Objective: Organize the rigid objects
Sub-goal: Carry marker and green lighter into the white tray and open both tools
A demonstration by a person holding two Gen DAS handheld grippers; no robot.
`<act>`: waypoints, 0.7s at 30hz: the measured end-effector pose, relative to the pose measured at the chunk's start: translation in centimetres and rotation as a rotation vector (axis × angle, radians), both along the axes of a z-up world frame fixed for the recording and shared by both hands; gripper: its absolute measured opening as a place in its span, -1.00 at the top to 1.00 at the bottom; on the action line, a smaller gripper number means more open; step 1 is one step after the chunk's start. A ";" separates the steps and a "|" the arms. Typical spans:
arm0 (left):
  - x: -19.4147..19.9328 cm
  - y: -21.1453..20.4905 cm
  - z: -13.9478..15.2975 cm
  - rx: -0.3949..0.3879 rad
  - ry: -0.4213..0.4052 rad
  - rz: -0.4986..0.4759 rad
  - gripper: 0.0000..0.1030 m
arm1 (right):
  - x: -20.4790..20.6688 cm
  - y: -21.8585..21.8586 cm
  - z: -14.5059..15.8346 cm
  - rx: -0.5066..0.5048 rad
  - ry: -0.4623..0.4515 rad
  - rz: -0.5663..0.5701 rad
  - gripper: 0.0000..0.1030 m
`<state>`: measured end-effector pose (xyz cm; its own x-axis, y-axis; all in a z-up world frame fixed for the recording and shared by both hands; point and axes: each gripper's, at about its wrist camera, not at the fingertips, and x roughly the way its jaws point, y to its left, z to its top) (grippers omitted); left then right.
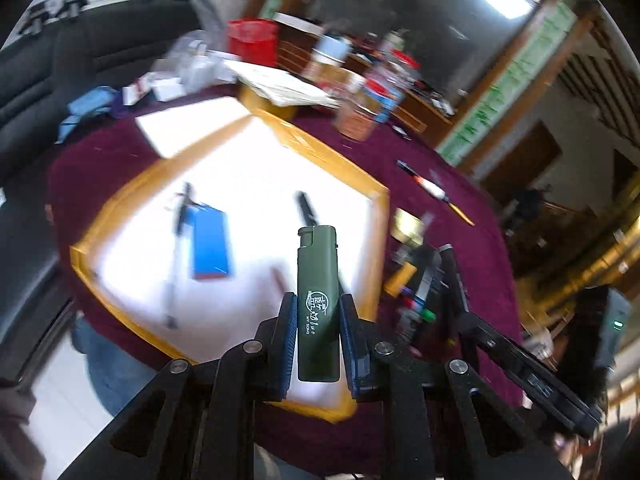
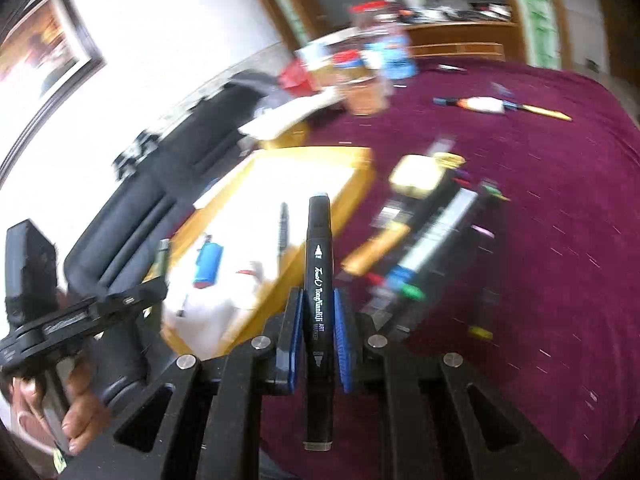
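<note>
My left gripper [image 1: 318, 300] is shut on a dark green lighter [image 1: 318, 304], held upright above the near edge of a wooden-rimmed white tray [image 1: 344, 168]. In the tray lie a blue box [image 1: 211, 242], a pen [image 1: 176, 256] and a black pen [image 1: 306, 208]. My right gripper [image 2: 318, 296] is shut on a black art marker [image 2: 319, 312], held above the maroon tablecloth by the tray's [image 2: 356, 160] right rim. The left gripper [image 2: 80, 312] also shows at the left of the right wrist view.
A heap of markers and a gold box [image 1: 408, 226] lies right of the tray; it also shows in the right wrist view [image 2: 420, 176]. A pencil and markers [image 2: 500, 106] lie farther out. Jars, papers and a red basket [image 1: 252, 38] crowd the far side. A dark sofa [image 2: 160, 184] stands behind.
</note>
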<state>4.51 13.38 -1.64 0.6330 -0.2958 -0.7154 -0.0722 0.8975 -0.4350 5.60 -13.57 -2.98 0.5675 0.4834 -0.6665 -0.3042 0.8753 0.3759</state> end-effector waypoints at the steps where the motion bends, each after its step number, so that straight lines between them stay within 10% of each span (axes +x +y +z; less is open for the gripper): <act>1: 0.7 0.3 -0.3 0.015 0.013 0.006 0.61 | 0.6 1.3 0.1 -0.003 -0.002 0.027 0.72; 21: 5.7 0.1 -6.7 0.109 0.154 -0.038 0.60 | 11.9 14.2 -4.9 -0.187 0.091 0.214 0.71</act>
<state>10.23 13.48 -8.36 0.5034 -0.2327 -0.8321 -0.0953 0.9422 -0.3212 17.51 0.63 -7.93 0.3996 0.4499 -0.7987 -0.4618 0.8514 0.2485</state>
